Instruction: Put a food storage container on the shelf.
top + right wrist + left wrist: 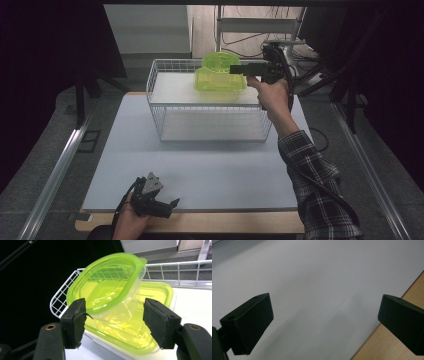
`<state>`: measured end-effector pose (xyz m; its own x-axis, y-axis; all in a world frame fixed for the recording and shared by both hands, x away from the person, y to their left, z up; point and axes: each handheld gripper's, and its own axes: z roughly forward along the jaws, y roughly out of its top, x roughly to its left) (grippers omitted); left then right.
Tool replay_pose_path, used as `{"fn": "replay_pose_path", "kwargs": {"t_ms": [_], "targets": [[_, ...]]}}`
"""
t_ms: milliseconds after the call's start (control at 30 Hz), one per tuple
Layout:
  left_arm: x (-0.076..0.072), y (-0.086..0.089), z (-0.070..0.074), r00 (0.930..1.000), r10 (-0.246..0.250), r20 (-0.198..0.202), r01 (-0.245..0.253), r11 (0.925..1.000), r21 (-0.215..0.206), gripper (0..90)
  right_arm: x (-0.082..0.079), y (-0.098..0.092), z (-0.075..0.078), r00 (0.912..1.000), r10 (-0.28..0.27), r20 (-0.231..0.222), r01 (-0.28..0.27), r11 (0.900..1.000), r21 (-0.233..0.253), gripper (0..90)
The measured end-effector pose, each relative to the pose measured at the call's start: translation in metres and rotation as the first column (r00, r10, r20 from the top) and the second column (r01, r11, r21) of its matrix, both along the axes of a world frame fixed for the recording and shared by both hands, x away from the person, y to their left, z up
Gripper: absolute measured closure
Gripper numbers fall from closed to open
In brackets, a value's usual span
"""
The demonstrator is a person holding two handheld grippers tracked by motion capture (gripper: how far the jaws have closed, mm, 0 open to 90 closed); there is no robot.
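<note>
Small lidded container (pixel 110 287): green, tilted, resting atop larger green container (pixel 150 315) on the wire basket's (pixel 165 107) upper shelf. Right hand-held gripper (pixel 115 322): jaws open, straddling the small container's near side, apparently not clamping. Left hand-held gripper (pixel 162 205): open, empty, well away at worktop's (pixel 200 165) near edge.

The left hand-held gripper (pixel 325 322) hangs wide apart over the white mat (pixel 324 272).
</note>
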<state>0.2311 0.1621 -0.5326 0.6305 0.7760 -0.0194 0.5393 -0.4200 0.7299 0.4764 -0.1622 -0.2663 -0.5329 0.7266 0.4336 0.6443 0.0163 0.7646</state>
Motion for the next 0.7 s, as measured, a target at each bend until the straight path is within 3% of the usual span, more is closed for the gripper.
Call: {"fn": "replay_pose_path", "kwargs": {"t_ms": [433,700], "targets": [[0.0,-0.001,-0.001,1.0,0.001,-0.003,-0.001,1.0,0.007,0.0,-0.017,-0.007,-0.009,0.9971,0.063,0.043,-0.06,0.996,-0.071,28.4],[0.0,-0.001,-0.001,1.0,0.001,-0.005,-0.001,1.0,0.009,0.0,-0.027,-0.011,-0.019,0.994,0.104,0.032,-0.102,0.992,-0.08,24.3]]}}
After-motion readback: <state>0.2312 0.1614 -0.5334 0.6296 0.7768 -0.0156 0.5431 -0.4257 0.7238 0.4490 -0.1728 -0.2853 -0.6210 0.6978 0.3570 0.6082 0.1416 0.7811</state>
